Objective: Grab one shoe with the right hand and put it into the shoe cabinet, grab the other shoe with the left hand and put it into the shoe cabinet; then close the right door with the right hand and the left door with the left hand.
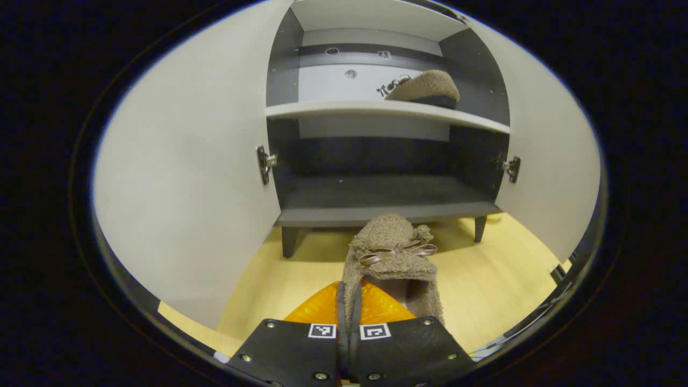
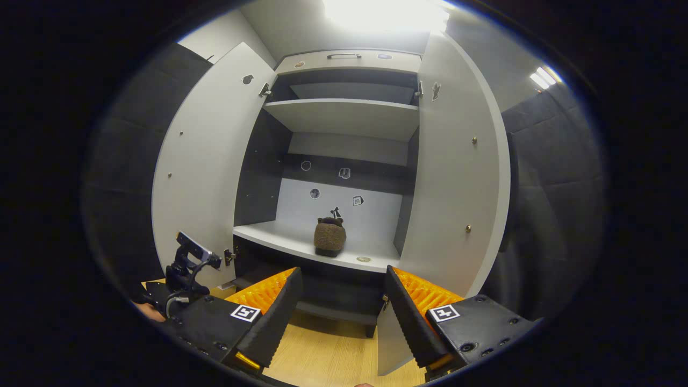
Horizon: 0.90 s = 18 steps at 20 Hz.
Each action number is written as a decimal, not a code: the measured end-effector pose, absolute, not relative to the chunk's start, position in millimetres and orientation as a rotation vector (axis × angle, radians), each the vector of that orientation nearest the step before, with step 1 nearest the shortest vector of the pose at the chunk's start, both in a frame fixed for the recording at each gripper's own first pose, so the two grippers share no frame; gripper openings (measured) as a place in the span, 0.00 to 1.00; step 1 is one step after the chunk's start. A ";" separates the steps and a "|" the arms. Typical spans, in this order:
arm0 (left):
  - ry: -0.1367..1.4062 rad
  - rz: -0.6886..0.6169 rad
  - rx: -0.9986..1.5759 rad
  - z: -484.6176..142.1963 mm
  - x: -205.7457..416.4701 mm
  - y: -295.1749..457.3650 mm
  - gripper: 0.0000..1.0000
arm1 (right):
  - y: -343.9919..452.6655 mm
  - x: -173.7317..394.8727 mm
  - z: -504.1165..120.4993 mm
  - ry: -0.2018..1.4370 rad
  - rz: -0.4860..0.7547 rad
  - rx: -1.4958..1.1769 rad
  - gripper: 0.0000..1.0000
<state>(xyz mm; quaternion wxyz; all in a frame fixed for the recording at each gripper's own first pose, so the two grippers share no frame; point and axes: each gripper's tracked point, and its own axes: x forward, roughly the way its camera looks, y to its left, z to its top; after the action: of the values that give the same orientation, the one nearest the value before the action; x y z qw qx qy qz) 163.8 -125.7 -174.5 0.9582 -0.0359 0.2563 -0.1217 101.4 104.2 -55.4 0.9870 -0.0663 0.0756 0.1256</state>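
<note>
Shoe held at cabinet, second shoe on shelf

Cabinet (image 1: pixel 387 215) stood with both doors swung wide in the left gripper view: left door (image 1: pixel 188 177) and right door (image 1: pixel 548 161) flanked the open interior. The left gripper (image 1: pixel 348 317) had its fingers clenched on the heel edge of a fuzzy brown shoe (image 1: pixel 392 258), which pointed toe-first toward the cabinet. A small ribbon bow (image 1: pixel 396 250) sat across the shoe's top. The shoe hung above the wood floor (image 1: pixel 494 279), just in front of the bottom board, and was not yet inside.

A second shoe (image 1: pixel 427 86) of the same kind rested on the middle shelf (image 1: pixel 349 110), toward its right side, near the back panel.

In the right gripper view, the right gripper (image 2: pixel 342 306) was released, its fingers spread well apart with nothing between them, and it faced the cabinet from farther back. The second shoe (image 2: pixel 329 236) sat on the middle shelf (image 2: pixel 269 236), toe toward the back panel. An upper shelf (image 2: pixel 344 115) lay above it. The left gripper's body (image 2: pixel 185 269) showed low at the left, beside the left door (image 2: pixel 204 172). The right door (image 2: pixel 457 183) stood open at the right.
</note>
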 end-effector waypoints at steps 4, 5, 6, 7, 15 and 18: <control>0.442 -0.233 -0.123 -113.4 176.7 -120.0 0.01 | 101.2 93.6 -55.3 0.153 0.257 -0.126 0.98; 0.421 -0.231 -0.133 -96.3 181.7 -118.9 0.01 | 98.6 91.5 -55.6 0.154 0.256 -0.125 0.98; 0.400 -0.227 -0.144 -81.3 179.6 -117.6 0.01 | 96.4 90.8 -55.8 0.155 0.254 -0.124 0.98; 0.379 -0.226 -0.154 -65.4 180.8 -117.4 0.01 | 93.9 89.7 -56.1 0.156 0.252 -0.124 0.98; 0.228 -0.196 -0.185 31.9 245.5 -115.6 0.01 | 79.1 85.9 -55.1 0.160 0.225 -0.091 0.98; 0.213 -0.174 -0.203 44.5 278.3 -114.2 0.01 | 75.3 85.3 -61.0 0.176 0.211 -0.087 0.98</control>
<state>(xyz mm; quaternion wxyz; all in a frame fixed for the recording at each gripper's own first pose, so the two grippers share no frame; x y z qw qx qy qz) 278.3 -114.2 44.5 0.9855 -0.1008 0.1059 -0.0866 85.3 75.3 -61.0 0.9897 -0.0434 0.0877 0.1049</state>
